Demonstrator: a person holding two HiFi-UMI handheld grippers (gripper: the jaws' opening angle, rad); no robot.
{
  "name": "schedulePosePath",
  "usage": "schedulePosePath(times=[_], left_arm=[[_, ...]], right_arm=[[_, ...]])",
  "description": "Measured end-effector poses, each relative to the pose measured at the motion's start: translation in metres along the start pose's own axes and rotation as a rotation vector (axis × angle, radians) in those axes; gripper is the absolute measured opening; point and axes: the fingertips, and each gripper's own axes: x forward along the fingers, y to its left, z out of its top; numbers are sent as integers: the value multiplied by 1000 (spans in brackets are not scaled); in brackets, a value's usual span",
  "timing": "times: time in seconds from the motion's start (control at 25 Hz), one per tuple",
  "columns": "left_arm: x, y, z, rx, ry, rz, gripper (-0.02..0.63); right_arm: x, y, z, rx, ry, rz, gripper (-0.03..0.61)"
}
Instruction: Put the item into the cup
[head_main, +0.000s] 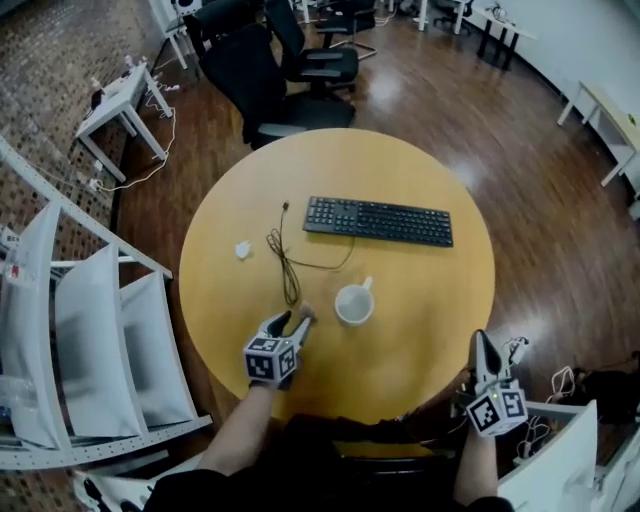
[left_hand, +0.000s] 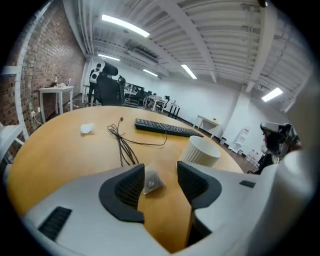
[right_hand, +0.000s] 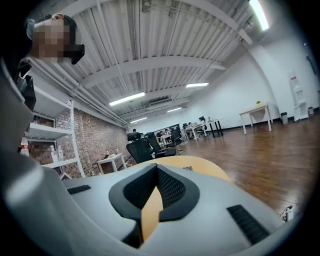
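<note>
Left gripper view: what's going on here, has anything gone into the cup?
Not yet. A person works at a round wooden table with a gripper in each hand. The left gripper is low over the table with its jaws apart around a small translucent bag, which lies close to the left pad and is not clamped. The white cup stands just ahead and to the right; its inside is not visible from here. The right gripper is shut and empty, at the table's near edge.

Smooth matt wood table (head_main: 420, 300), glossy dark wood floor (head_main: 530, 160), matt black plastic keyboard (head_main: 378, 220), ribbed matt white cup (left_hand: 200, 152), thin translucent mesh sachet (left_hand: 151, 181), rough brick wall (left_hand: 35, 75)
</note>
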Motion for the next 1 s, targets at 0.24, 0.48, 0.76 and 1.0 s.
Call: schedulePosePath(times=[0.24,0.48,0.76,1.0], left_arm=[[35,9,-24,6,145,68,256],[53,15,-33,49,226,110,256],[53,17,-32,88,249,136,242],[51,26,-32,70,252,77,140]], right_arm=[[-25,-25,-14,43,12,-68,9],[-45,-28,-28,70,38,-100,9],[-35,-16,-24,34,63,-76,9],[-8,13,-16,3,69,8,9]])
